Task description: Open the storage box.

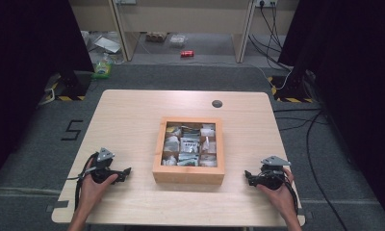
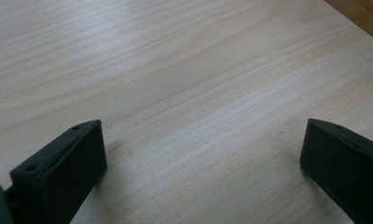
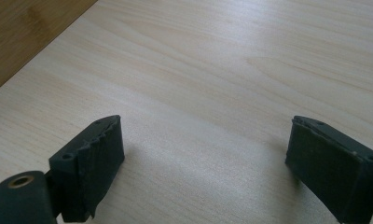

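A square wooden box (image 1: 188, 174) with compartments full of small packets sits in the middle of the light wooden table (image 1: 133, 115). My left gripper (image 1: 127, 172) rests on the table to the left of the box, held by a hand, jaws pointing toward the box. My right gripper (image 1: 248, 176) rests to the right of the box, jaws pointing at it. In the left gripper view my left gripper (image 2: 201, 149) stands open over bare tabletop. In the right gripper view my right gripper (image 3: 205, 144) is likewise open with nothing between its jaws.
A dark round grommet (image 1: 217, 103) is set in the table near its far edge. The box's wooden side shows at the corner (image 2: 362, 14) of the left gripper view and at the corner (image 3: 26, 32) of the right gripper view. Cables and stands lie on the floor around the table.
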### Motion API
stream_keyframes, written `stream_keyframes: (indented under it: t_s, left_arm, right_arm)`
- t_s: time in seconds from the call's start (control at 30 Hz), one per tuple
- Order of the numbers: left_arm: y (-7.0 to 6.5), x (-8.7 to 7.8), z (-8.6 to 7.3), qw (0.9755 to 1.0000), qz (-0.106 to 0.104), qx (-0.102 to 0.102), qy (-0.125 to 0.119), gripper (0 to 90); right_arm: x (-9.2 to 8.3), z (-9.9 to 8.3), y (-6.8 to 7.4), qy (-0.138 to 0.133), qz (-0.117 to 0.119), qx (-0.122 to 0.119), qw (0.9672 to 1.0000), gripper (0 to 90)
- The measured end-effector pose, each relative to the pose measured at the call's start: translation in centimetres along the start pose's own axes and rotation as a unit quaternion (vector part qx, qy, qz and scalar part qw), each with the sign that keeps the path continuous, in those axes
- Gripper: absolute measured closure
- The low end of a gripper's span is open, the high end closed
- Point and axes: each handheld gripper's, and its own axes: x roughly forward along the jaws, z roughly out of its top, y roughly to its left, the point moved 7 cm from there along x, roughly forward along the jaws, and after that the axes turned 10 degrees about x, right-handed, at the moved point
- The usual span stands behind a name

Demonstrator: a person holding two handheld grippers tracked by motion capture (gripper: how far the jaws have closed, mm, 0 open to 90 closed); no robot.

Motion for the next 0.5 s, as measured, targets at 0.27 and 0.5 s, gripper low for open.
stream_keyframes:
  t_s: [0.27, 0.5]
  left_arm:
    - [0.0, 0.0, 0.0, 1.0, 0.0, 0.0, 0.0, 0.0]
    - [0.0, 0.0, 0.0, 1.0, 0.0, 0.0, 0.0, 0.0]
  right_arm:
    - [-0.11, -0.03, 0.02, -0.002, -0.001, 0.005, 1.0, 14.5]
    - [-0.82, 0.4, 0.37, -0.02, 0.01, 0.014, 0.9997, 17.9]
